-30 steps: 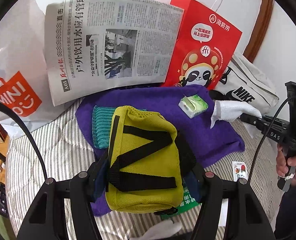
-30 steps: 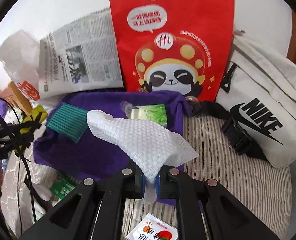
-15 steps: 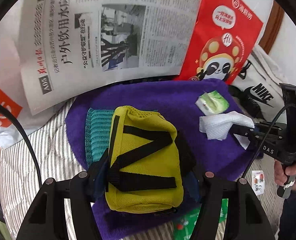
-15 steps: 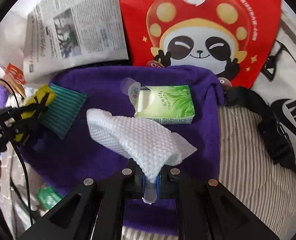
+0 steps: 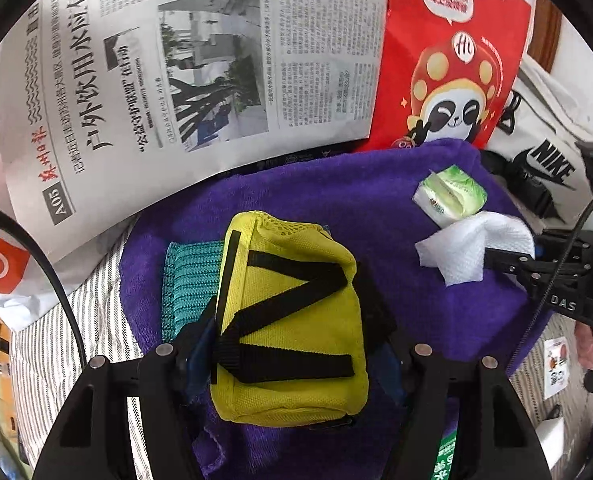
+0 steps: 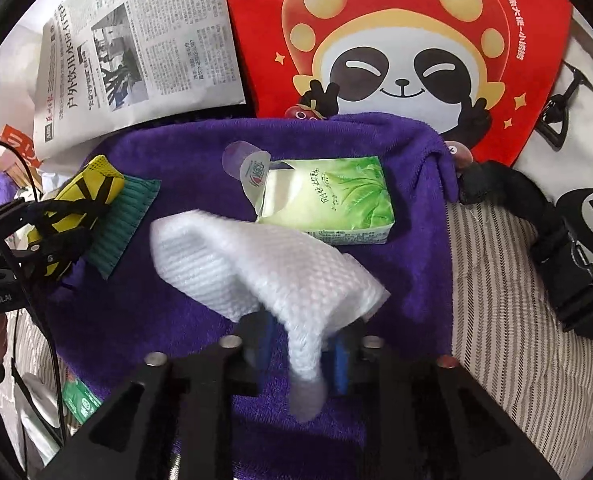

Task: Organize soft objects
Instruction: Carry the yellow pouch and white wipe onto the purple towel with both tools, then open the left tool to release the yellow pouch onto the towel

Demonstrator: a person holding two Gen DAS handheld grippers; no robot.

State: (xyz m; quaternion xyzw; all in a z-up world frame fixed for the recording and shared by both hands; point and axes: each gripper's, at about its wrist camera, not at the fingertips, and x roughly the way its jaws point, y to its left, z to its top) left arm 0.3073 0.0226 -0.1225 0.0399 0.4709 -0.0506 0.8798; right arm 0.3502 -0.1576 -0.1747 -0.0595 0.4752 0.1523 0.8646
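My left gripper (image 5: pixel 292 344) grips a yellow pouch (image 5: pixel 296 300) with black straps just above a purple towel (image 5: pixel 336 200). Its jaws are opening slightly, with the pads still against the pouch's sides. A teal ribbed cloth (image 5: pixel 188 276) lies on the towel under the pouch's left edge. My right gripper (image 6: pixel 302 344) is opening. A white textured wipe (image 6: pixel 256 264) droops between its parted pads and rests on the towel (image 6: pixel 136 300). Just beyond the wipe lies a green tissue pack (image 6: pixel 328 204). The right wrist view shows the left gripper (image 6: pixel 56 220) with the pouch at the left.
A newspaper (image 5: pixel 176 60) and a red panda paper bag (image 5: pixel 456 60) stand against the wall behind the towel. A white Nike bag (image 6: pixel 584 160) with a black strap lies right, on striped bedding (image 6: pixel 496 300). A small sachet (image 5: pixel 556 364) and a green packet (image 6: pixel 82 400) lie near the towel.
Both grippers came down and in over the purple towel. The right jaws, clamped on the wipe before, have parted, and the wipe has sagged onto the towel. The left still carries the pouch.
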